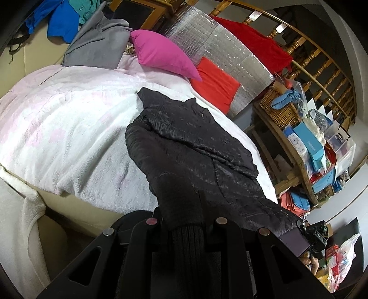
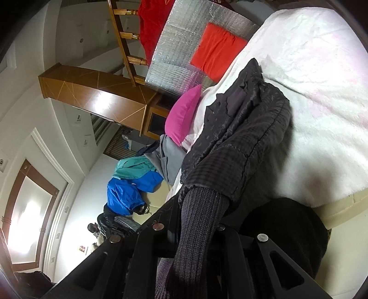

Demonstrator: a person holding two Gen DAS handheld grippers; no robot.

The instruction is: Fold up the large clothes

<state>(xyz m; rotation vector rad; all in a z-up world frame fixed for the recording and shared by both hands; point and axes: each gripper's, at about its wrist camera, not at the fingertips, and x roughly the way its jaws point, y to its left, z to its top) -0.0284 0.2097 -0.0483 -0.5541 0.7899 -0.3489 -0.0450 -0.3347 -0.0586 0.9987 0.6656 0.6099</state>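
1. On the pale pink-and-white plush blanket (image 1: 76, 119) covering the bed lies a black quilted padded jacket (image 1: 195, 142), body spread toward the pillows, both sleeves drawn back toward the cameras.
2. Left gripper (image 1: 186, 224): jaws nearly together, clamped on a ribbed knit cuff (image 1: 187, 241) of the jacket.
3. Right gripper (image 2: 191, 226): jaws closed on the other ribbed cuff (image 2: 197, 220); sleeve runs up from it to the jacket body (image 2: 248, 119).
4. Beyond the jacket: magenta pillow (image 1: 161, 53), orange-red cushion (image 1: 216, 85), silver bubble-foil sheet (image 1: 220, 43) against a wooden railing (image 1: 322, 73).
5. Far corner: grey garment (image 1: 99, 43), blue jacket (image 1: 62, 23), teal cloth (image 1: 87, 9) heaped together.
6. Right of the bed: cluttered wooden shelf (image 1: 296, 156) with a wicker basket (image 1: 278, 108).
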